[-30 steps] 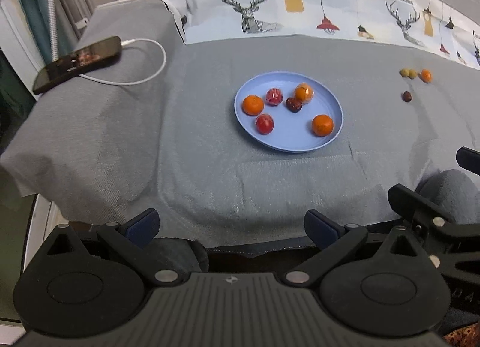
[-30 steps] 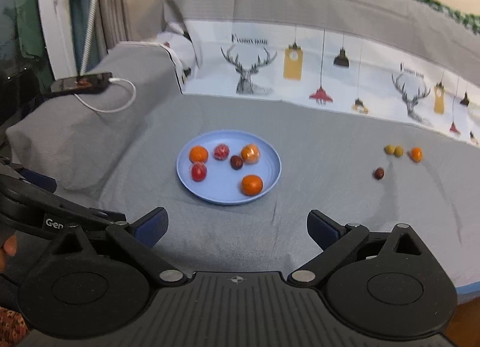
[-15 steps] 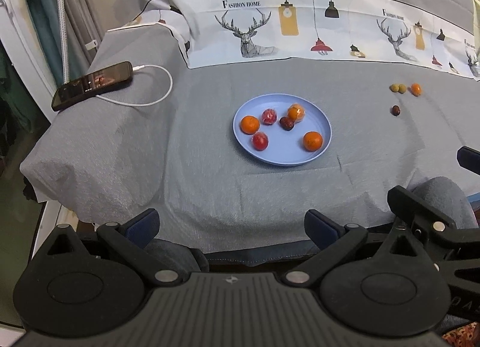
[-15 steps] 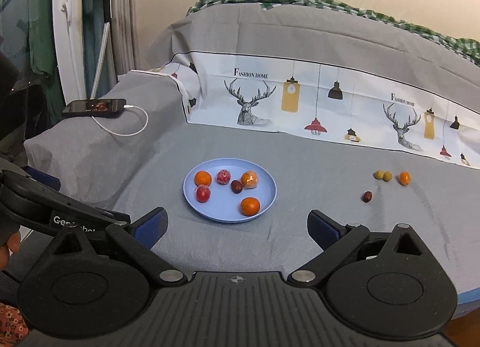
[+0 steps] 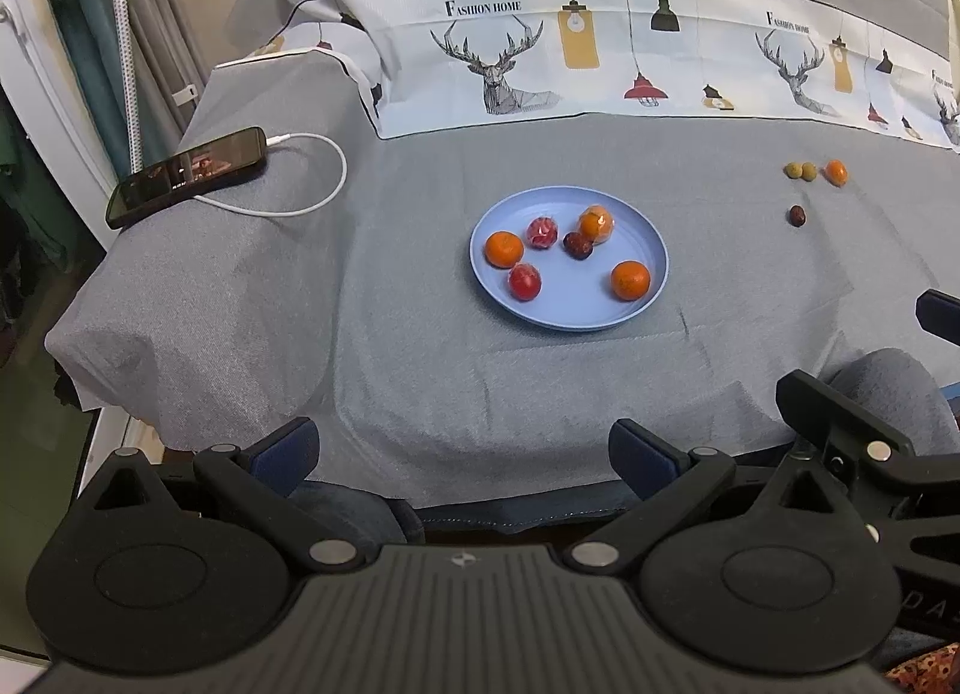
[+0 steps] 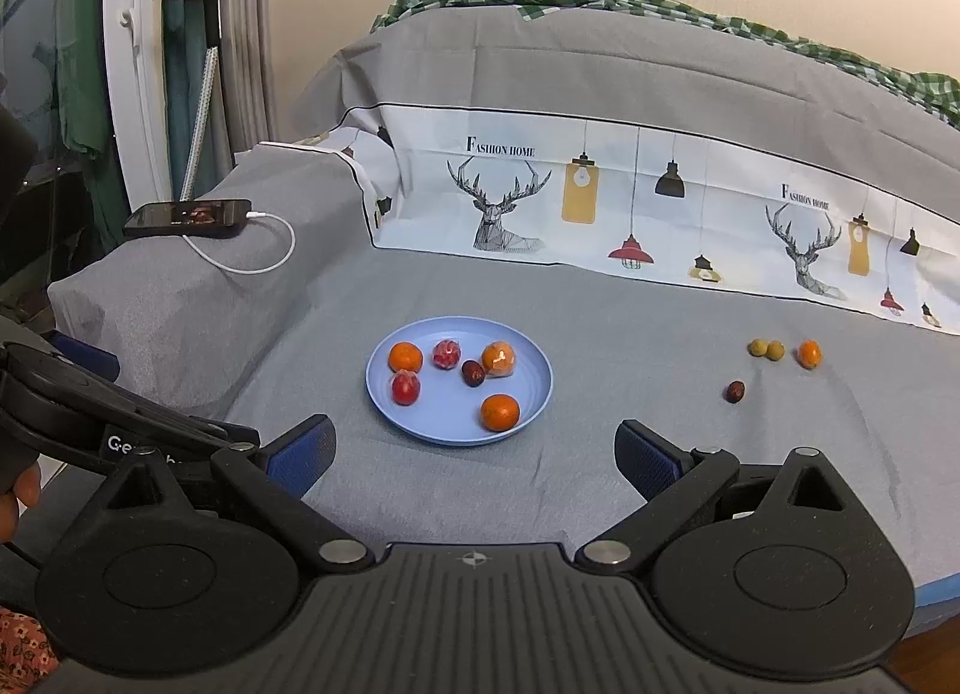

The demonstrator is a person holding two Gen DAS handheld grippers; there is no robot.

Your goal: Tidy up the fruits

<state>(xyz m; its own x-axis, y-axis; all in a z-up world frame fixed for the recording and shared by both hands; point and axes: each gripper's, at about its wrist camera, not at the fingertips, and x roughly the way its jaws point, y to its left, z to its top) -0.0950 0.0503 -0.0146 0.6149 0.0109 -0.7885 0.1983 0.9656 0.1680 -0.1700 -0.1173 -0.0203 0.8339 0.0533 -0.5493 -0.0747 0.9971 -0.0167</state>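
A blue plate [image 5: 651, 250] [image 6: 540, 388] on the grey cloth holds several fruits: oranges [image 5: 630, 280] [image 6: 500, 412], red wrapped fruits [image 5: 525, 281] [image 6: 405, 387] and a dark date [image 5: 578, 245] [image 6: 473, 373]. To its right on the cloth lie two green fruits [image 5: 801, 171] [image 6: 767, 349], a small orange [image 5: 836, 171] [image 6: 809, 354] and a dark date [image 5: 796, 215] [image 6: 735, 392]. My left gripper [image 5: 465, 454] and right gripper [image 6: 474, 454] are both open and empty, held back at the near edge, well short of the plate.
A black phone [image 5: 187, 176] [image 6: 187, 217] with a white cable [image 5: 324, 196] lies on the raised far left of the cloth. A printed deer cloth [image 5: 600, 63] [image 6: 600, 202] covers the back. The cloth edge [image 5: 480, 490] drops off near me.
Both grippers have pulled back and risen, so the plate and loose fruits look farther off and more of the room shows. Nothing on the cloth has moved.
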